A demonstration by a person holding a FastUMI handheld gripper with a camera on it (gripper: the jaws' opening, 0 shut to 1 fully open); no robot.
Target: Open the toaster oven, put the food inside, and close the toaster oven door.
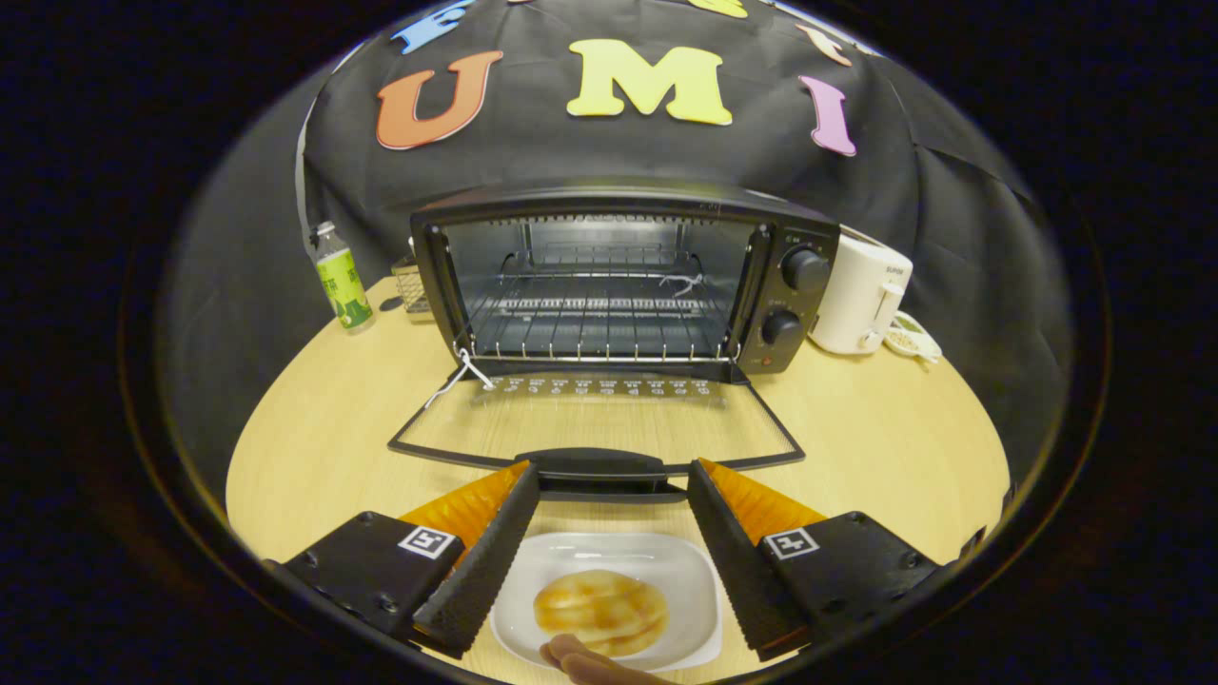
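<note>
At the bottom centre of the frame the gripper (614,476) hangs spread wide and empty over a white plate (685,571) carrying a round pancake-like food (599,604) (a sausage tip peeks beside it). Beyond, mid-frame, the toaster oven (623,276) stands with its glass door (595,419) flat down. The food looks soft and greasy, so the stiff, slick plate rim seems the safer hold.

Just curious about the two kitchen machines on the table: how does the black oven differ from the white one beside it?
The toaster oven is black, wide, with its glass door folded down flat and its rack showing; the white appliance is smaller, narrower and closed. The oven carries two round knobs; the white one a side lever. Both stand on the wooden table.
</note>
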